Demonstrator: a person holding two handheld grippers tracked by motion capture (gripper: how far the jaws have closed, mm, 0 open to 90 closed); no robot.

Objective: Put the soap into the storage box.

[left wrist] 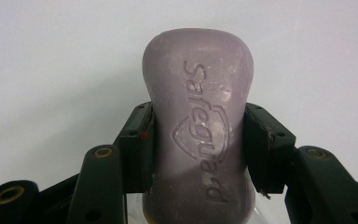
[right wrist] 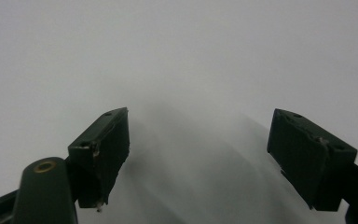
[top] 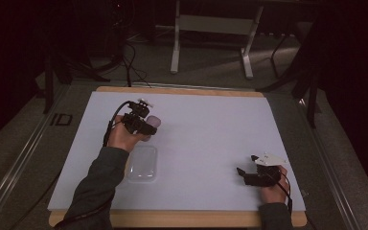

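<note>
Dim room, white tabletop [top: 211,139] lit up in the middle. The left tool [left wrist: 198,140] was clamped across the waist of a purple soap bar [left wrist: 198,102], long axis running straight out between the jaws, held up over the tabletop's left side. A clear plastic container [top: 142,164] sat just below it, looked empty. The right tool [right wrist: 198,149] rested wide open, gripping nothing.

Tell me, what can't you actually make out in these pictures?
- Soap bar, left gripper view: lower end cut off by the bottom edge, sides covered by the fingers.
- Clear container, high view: too small and faint to tell whether it has a lid.
- Right gripper, right gripper view: white surface below is blurred.
</note>
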